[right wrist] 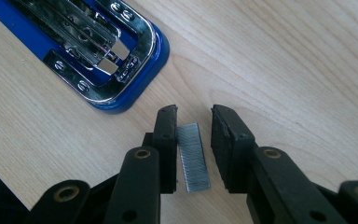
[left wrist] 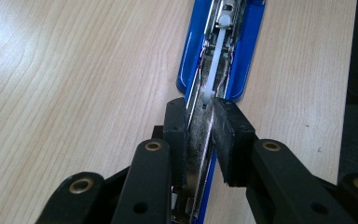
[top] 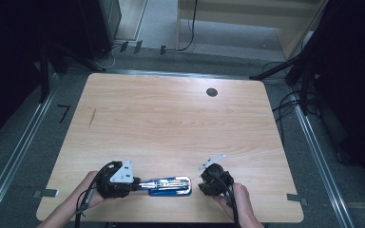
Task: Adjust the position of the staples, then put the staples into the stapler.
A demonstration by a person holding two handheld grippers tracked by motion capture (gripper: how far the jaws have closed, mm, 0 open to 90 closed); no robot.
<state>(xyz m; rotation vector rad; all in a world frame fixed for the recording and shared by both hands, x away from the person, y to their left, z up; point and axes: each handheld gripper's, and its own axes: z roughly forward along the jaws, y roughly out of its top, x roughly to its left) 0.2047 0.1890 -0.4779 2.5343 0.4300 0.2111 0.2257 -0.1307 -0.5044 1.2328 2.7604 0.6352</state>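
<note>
On the table (top: 171, 118): left gripper (left wrist: 200, 135) clamped on open stapler (left wrist: 219, 56); right gripper (right wrist: 193, 140) loose around staples (right wrist: 193, 158). Small, light, easy to snap; best pinched by long sides.

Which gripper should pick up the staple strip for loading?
Right. The right gripper already straddles the staple strip lying on the table, jaws apart, pads not pressing it. The left gripper is clamped on the opened blue stapler, steadying it.
</note>
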